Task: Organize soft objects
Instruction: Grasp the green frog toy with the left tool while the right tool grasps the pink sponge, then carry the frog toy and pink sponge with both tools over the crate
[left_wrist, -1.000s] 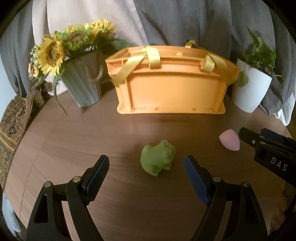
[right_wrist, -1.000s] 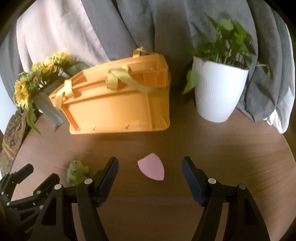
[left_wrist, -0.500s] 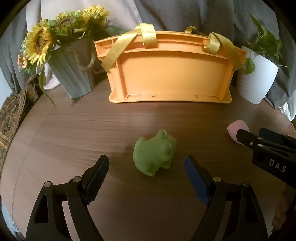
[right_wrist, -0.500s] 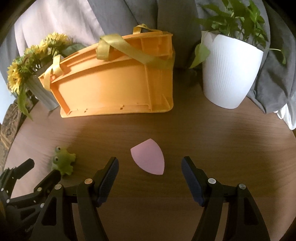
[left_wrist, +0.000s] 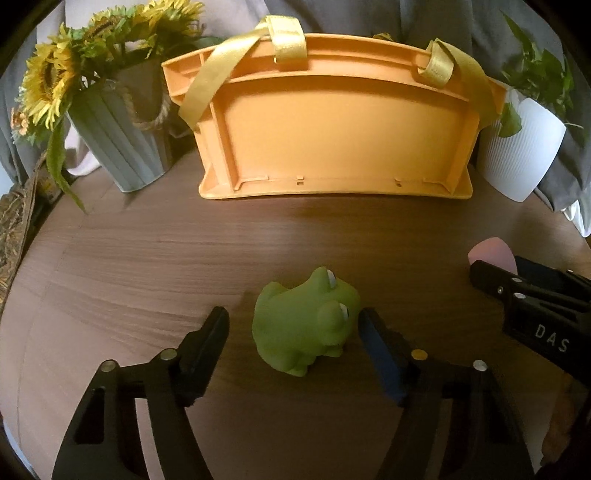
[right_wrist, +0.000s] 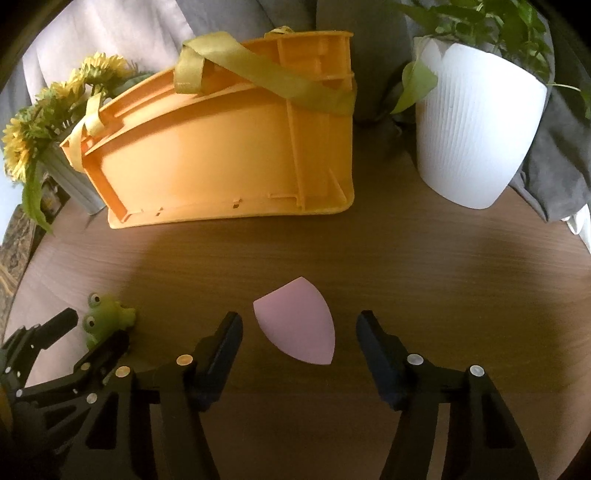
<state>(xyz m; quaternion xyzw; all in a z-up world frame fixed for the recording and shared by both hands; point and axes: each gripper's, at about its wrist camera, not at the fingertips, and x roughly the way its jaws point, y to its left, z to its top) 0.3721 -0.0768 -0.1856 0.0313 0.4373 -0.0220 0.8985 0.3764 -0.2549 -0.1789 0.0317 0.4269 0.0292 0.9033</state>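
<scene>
Left gripper (left_wrist: 293, 325) jaws were closing around green frog (left_wrist: 304, 325), right gripper (right_wrist: 299, 330) jaws closing around pink sponge (right_wrist: 295, 321), neither gripped yet.

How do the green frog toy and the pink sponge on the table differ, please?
The green frog toy is a lumpy animal figure with bulging eyes; the pink sponge is a smooth, plain teardrop with one flat cut face. The frog stands on its feet; the sponge lies on its side. Both rest on the wooden table, each between open gripper jaws.
</scene>
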